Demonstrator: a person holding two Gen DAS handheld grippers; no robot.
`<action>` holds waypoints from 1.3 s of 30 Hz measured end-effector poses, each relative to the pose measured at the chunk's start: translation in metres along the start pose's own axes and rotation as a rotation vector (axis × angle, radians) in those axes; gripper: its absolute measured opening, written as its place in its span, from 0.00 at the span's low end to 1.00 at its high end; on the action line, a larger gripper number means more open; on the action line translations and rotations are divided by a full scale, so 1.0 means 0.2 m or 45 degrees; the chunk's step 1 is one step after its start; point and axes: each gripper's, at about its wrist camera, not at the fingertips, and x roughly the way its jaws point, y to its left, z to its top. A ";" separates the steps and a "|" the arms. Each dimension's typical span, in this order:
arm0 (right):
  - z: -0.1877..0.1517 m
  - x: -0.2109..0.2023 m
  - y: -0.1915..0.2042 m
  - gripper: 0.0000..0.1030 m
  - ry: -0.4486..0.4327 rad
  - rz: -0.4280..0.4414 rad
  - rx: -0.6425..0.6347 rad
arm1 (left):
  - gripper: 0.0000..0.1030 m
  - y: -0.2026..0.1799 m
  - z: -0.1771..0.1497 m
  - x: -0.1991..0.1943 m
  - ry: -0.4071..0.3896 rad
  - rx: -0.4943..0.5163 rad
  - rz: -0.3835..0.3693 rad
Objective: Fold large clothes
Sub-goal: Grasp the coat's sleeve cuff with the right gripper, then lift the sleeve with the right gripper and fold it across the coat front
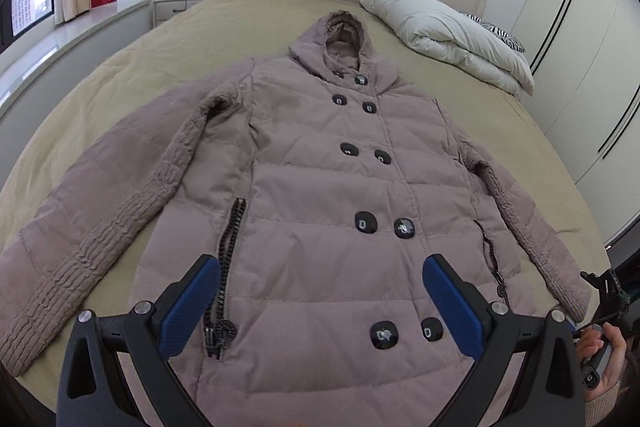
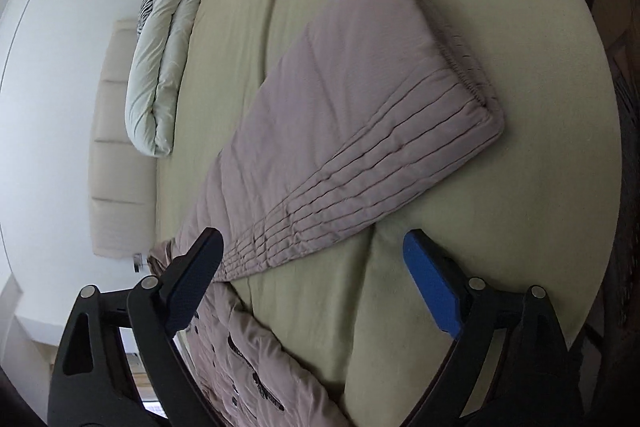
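Mauve coat (image 1: 320, 187) flat; bed (image 1: 120, 75) margins bare.

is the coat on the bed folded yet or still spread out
Spread out. The coat lies flat, front up and buttoned, on the bed, both sleeves stretched outward and the hood extended; no part is folded over.

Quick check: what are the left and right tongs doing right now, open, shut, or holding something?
Left tongs: open, empty, above the coat.
Right tongs: open, empty, by the coat's sleeve.
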 end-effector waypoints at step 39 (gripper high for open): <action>-1.38 0.12 0.96 0.13 -0.636 -0.139 -2.858 | 0.98 0.14 0.38 0.28 0.225 -0.594 -0.990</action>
